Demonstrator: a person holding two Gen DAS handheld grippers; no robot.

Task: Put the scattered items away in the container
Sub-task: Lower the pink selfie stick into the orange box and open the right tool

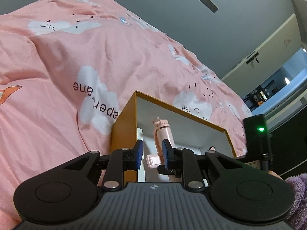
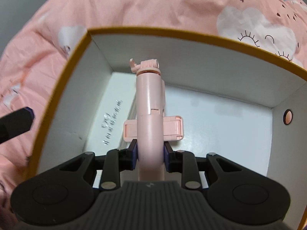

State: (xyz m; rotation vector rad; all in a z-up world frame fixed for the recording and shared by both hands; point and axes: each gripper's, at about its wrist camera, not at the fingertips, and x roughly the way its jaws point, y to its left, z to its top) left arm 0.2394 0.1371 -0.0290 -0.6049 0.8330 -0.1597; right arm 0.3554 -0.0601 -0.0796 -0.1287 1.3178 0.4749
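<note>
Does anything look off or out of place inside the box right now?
Nothing stands out. The pink plastic selfie stick is clamped in the right gripper over the open yellow-rimmed cardboard box, where a flat white packet lies undisturbed.

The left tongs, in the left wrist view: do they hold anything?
No: the left tongs stand apart with nothing between their blue pads; the pink selfie stick lies beyond them.

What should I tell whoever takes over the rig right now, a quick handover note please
Right tool: shut on the pink selfie stick, held inside the yellow-rimmed box, tip pointing at the floor.
Left tool: jaws apart, nothing between them, just outside the box's near corner.
In the box: a white flat box lies on the bottom.
Done: stick carried into the box.
Left: release it. No other loose items are in view on the pink bedding.
</note>
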